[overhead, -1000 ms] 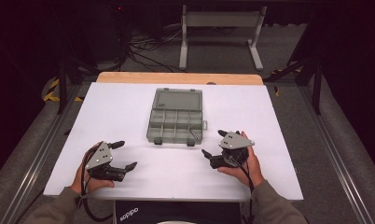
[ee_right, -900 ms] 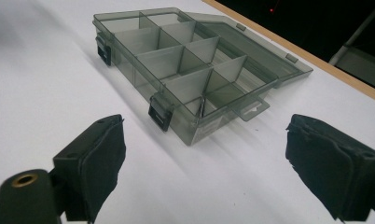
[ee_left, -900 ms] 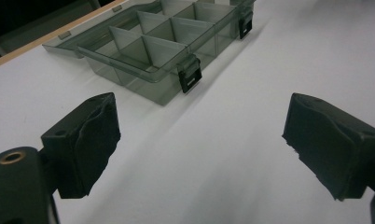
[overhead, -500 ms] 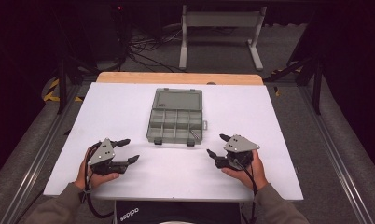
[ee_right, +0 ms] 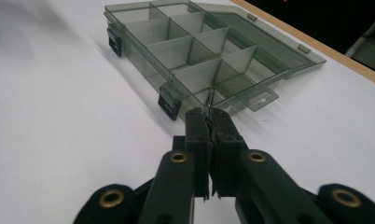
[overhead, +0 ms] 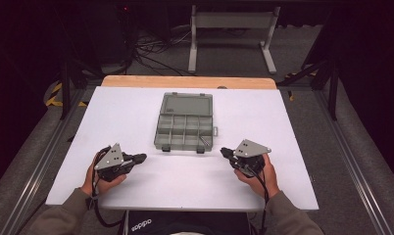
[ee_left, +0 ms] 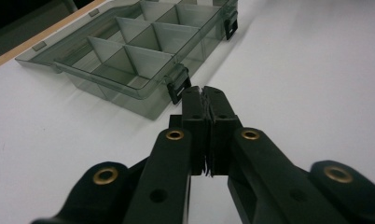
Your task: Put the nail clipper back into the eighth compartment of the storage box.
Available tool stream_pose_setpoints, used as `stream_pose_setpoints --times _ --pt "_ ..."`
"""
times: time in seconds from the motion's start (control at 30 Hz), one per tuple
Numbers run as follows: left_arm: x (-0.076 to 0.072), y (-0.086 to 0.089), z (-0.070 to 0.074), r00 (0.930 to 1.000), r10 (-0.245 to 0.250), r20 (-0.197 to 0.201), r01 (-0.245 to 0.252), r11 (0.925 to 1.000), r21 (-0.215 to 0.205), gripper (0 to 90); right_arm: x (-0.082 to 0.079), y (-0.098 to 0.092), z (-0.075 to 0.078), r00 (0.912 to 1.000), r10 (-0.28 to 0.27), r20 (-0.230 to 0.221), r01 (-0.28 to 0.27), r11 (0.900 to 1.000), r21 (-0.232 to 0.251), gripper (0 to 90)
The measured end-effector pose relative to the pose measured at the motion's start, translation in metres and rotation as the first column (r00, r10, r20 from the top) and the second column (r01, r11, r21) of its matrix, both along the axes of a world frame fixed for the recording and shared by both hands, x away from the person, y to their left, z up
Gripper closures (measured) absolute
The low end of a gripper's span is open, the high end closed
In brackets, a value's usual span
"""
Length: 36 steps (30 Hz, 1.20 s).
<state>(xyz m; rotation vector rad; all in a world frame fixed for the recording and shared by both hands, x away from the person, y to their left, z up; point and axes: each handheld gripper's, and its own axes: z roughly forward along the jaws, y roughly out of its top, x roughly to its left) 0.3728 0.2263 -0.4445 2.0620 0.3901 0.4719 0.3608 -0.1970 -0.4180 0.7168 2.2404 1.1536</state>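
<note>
Since both sets of fingers have just been closing with nothing between them, we judge no work on the compartment box has begun; it lies open mid-counter; our left gripper and right gripper sit pinched together, empty, just short of its latches.

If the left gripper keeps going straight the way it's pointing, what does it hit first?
Probably the near front corner of the open compartment box, around its black latch, right ahead of the shut left gripper. The depth is hard to judge.
</note>
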Motion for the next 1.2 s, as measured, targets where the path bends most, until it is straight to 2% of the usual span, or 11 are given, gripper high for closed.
stream_pose_setpoints --times 0.17,0.4,0.6,0.8,0.87,1.2 --pt "0.007 0.002 -0.002 0.9996 0.022 -0.016 -0.022 0.9997 0.011 90.0 0.006 -0.004 -0.001 0.9999 -0.006 -0.009 0.006 1.0 0.008 90.0" --pt "0.018 0.002 -0.005 0.9986 0.036 -0.039 -0.035 0.9992 0.019 90.0 0.012 -0.008 -0.002 0.9996 -0.026 -0.009 0.026 1.0 -0.006 90.0" --pt "0.021 0.001 -0.004 0.9984 0.038 -0.043 -0.037 0.9988 0.033 90.0 0.014 -0.009 -0.003 0.9994 -0.029 -0.02 0.029 1.0 -0.013 90.0" --pt "0.031 0.0 -0.003 0.9982 0.044 -0.04 -0.042 0.9981 0.045 90.0 0.02 -0.009 -0.001 0.9992 -0.035 -0.017 0.035 0.999 -0.018 90.0" --pt "0.036 -0.001 -0.002 0.9979 0.041 -0.049 -0.04 0.9986 0.035 90.0 0.024 -0.008 -0.002 0.9991 -0.037 -0.019 0.036 0.999 -0.021 90.0" --pt "0.053 -0.002 0.002 0.997 0.061 -0.046 -0.06 0.9977 0.032 90.0 0.041 -0.003 -0.001 0.9981 -0.057 -0.021 0.057 0.998 -0.033 90.0"
